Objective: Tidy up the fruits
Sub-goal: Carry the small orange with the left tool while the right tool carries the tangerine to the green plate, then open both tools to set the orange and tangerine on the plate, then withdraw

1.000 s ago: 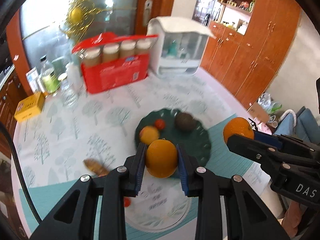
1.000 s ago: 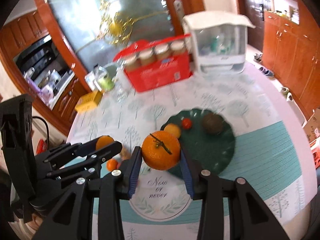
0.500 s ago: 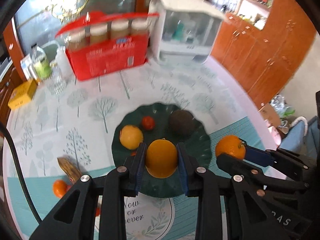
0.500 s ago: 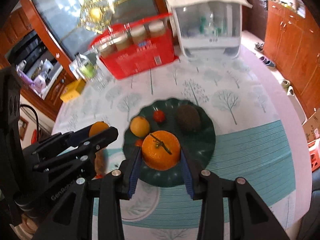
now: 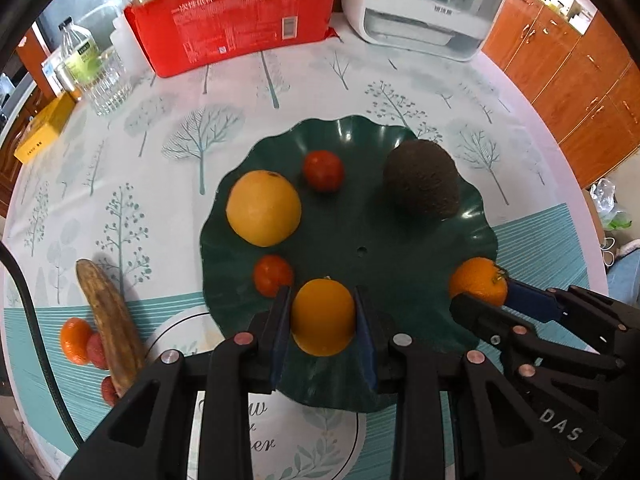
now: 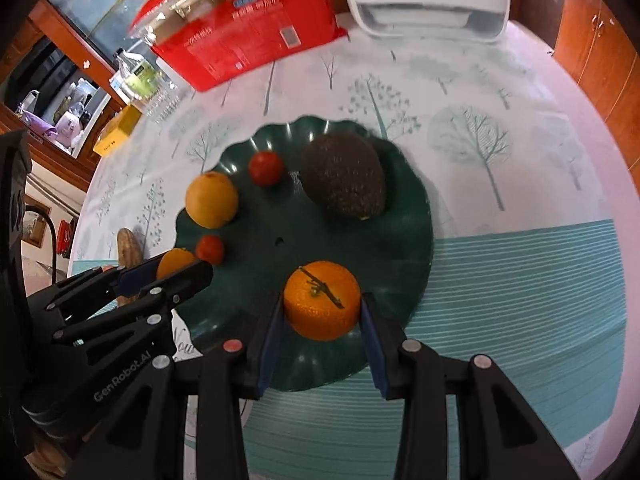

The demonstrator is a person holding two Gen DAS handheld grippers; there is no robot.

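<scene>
In the left wrist view, a yellow box (image 5: 40,134) is seen at the left edge, with a glass bottle (image 5: 82,60) and a clear glass (image 5: 107,84) above it at upper left. At lower left, a brown banana (image 5: 110,322) lies on the tablecloth (image 5: 480,120), with a small orange (image 5: 74,340) touching its left side and reddish fruits partly hidden beside it. A red package (image 5: 236,20) stands at upper centre and a white appliance (image 5: 432,4) at upper right.

A dark green plate (image 5: 400,280) with a wavy rim fills the middle. On it are found a large yellow orange (image 5: 263,208) at left, a red tomato (image 5: 323,171) above centre, a second tomato (image 5: 273,275) at lower left, and a dark avocado (image 5: 422,182) at right.

At bottom centre, the left gripper (image 5: 322,318) is closed on a smooth orange (image 5: 322,316), both blue pads being pressed against its sides, over the near part of the plate. At lower right, the right gripper (image 5: 486,296) is seen from the side with a stemmed orange (image 5: 478,282) at its tip, over the plate's right rim.

In the right wrist view, that stemmed orange (image 6: 322,300) is clamped between the blue pads, above the plate's near edge. Whether either held fruit touches the plate cannot be told.
</scene>
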